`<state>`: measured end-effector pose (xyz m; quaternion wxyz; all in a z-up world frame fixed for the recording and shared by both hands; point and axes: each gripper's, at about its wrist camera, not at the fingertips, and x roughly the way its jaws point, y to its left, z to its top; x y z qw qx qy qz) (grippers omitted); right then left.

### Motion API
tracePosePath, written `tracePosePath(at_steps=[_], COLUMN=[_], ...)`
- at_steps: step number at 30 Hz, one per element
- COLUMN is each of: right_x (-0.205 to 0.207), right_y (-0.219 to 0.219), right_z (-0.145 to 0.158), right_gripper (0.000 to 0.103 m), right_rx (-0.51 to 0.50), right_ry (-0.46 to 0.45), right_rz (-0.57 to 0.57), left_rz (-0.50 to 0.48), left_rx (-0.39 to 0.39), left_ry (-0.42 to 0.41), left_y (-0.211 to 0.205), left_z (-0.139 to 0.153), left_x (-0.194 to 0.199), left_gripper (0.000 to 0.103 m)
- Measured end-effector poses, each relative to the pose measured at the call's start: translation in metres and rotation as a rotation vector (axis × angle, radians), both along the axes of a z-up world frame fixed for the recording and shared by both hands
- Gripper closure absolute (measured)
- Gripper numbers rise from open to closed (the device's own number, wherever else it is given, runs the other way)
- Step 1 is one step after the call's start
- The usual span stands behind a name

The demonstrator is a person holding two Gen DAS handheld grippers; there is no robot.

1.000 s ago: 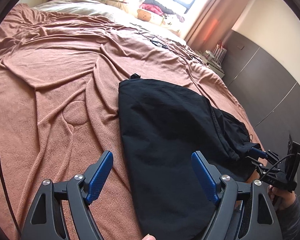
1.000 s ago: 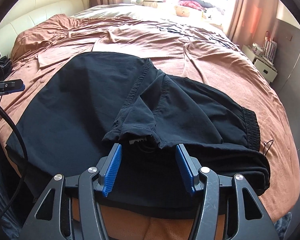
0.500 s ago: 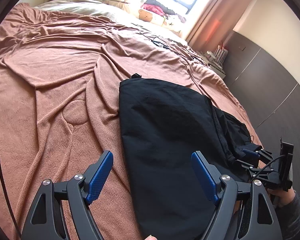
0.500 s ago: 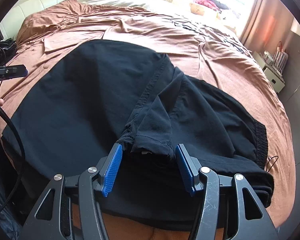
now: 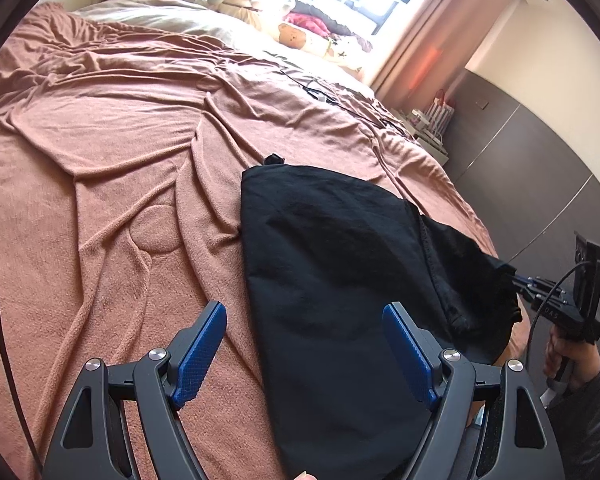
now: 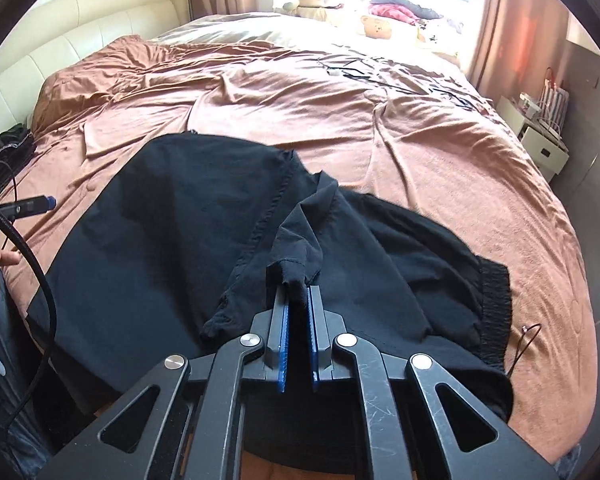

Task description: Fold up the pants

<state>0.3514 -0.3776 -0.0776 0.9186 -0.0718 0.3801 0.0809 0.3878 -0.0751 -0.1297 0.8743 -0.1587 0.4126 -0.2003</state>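
My right tool [image 6: 298, 300] has just been closing, and its blue pads are now clenched on a bunched hem corner of the black pants [image 6: 180, 240], which peaks up from the pads like a small tent. I take that corner because it is the loose end of the leg lying doubled over the rest, the part I judge has to be carried across for the next fold. My left tool [image 5: 304, 356] hangs released, jaws wide, one finger over the bare blanket and the other over the near edge of the pants, gripping nothing; I keep it there ready to pin or catch the cloth. The pants lie spread on the brown blanket of the bed [image 6: 440, 152], near its front edge, the ribbed waistband [image 6: 494, 312] off to the right.
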Motion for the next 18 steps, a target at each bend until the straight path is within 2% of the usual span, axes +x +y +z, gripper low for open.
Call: tracePosePath(at_steps=[5,11,16,18], right_x=[0.007,0.019,0.037,0.048], right_y=[-0.027,-0.059,-0.079,-0.086], right_z=[0.029,0.049,0.050,0.048], right_gripper=[0.099,0.099,0.098,0.095], right_rx=[0.003,0.010,-0.015,-0.041], right_ry=[-0.047,-0.070,-0.070,-0.061], right_rz=[-0.047,-0.118,-0.188,-0.246], left_rz=[0.006,0.003,0.002,0.003], left_rx=[-0.001,0.016,0.028,0.035], left_ry=[0.002,0.006,0.014,0.018], left_y=[0.001,-0.002,-0.005,-0.006], left_z=[0.000,-0.003,-0.006,-0.007], left_x=[0.001,0.002,0.002,0.003], left_gripper=[0.021,0.021,0.021,0.021])
